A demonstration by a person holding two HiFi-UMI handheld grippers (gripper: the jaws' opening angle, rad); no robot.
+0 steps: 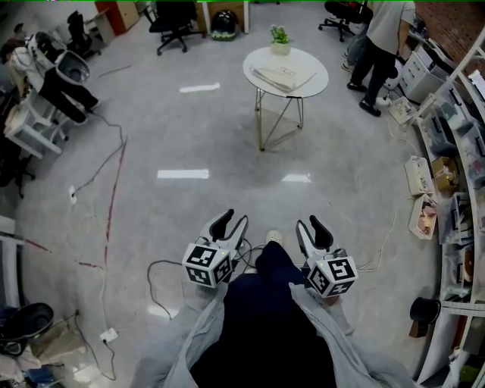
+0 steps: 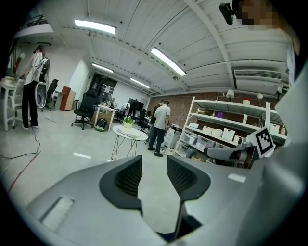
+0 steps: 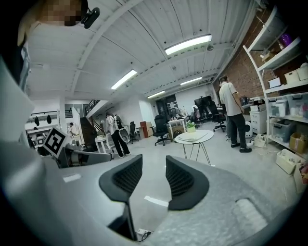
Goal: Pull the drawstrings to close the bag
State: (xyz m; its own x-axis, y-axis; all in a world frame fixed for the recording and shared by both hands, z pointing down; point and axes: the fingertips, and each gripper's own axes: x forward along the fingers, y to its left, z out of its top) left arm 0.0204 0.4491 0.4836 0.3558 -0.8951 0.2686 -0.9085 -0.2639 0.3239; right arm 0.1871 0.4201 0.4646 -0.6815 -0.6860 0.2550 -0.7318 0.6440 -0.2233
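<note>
Fingers of left gripper and right gripper stand partly apart, holding nothing.

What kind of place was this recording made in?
Probably an open-plan office or lab workshop: black office chairs, a round white table, and open shelving loaded with boxes.

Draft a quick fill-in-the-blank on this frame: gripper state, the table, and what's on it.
1. The left hand-held gripper and the right hand-held gripper both stand ____, with nothing between their jaws.
2. The white table ahead has a ____ top.
3. Behind the cream fabric bag on that table stands a small potted ____.
Missing words: open; round; plant.
</note>
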